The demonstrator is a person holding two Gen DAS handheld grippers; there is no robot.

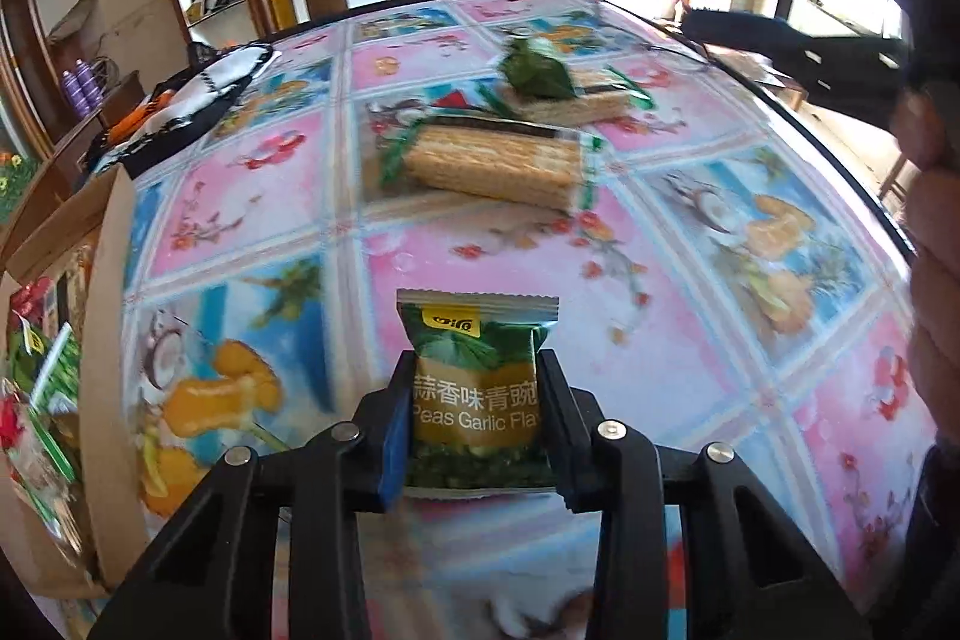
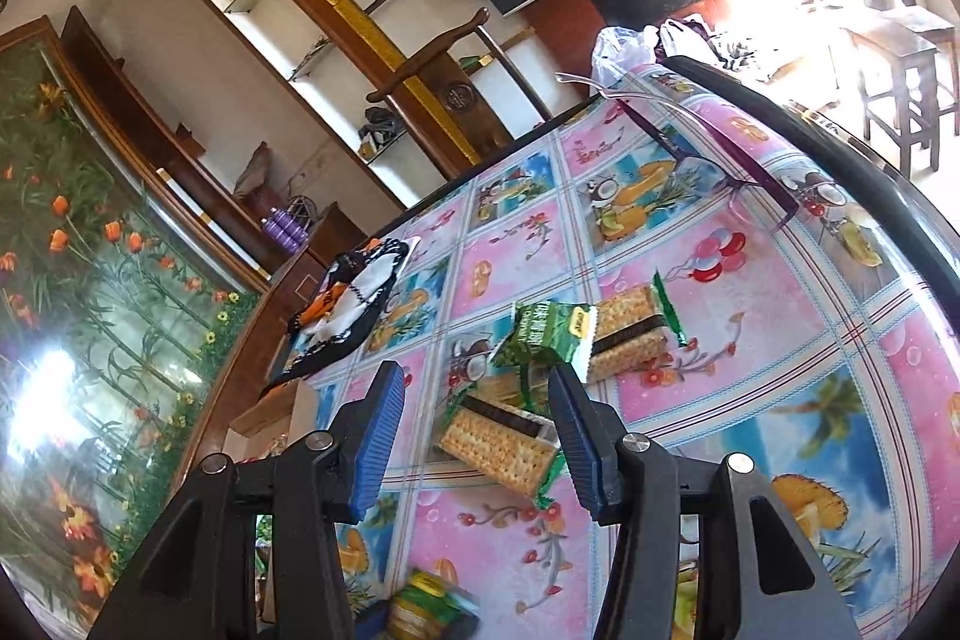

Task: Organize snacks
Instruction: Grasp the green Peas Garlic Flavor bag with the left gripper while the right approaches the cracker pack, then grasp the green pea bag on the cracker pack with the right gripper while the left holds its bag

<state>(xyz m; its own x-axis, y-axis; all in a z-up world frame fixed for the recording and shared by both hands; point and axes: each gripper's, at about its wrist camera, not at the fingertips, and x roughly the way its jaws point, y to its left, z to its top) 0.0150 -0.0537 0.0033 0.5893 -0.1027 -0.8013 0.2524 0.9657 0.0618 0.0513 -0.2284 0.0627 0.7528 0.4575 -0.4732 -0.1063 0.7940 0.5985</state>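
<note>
Pick step: left gripper (image 1: 477,400) clamped on pea packet (image 1: 477,388) (garlic flavour); next, lift w/ care to box (image 1: 102,316) at left. Right gripper (image 2: 474,436) agape, empty.

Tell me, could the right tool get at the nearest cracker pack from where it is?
Probably yes: the right tool stands open, the cracker pack lies just ahead between its fingers, nothing covering it.

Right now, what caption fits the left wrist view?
Left tongs clamp a pea packet above the tablecloth; two cracker packs beyond, box at left.
</note>
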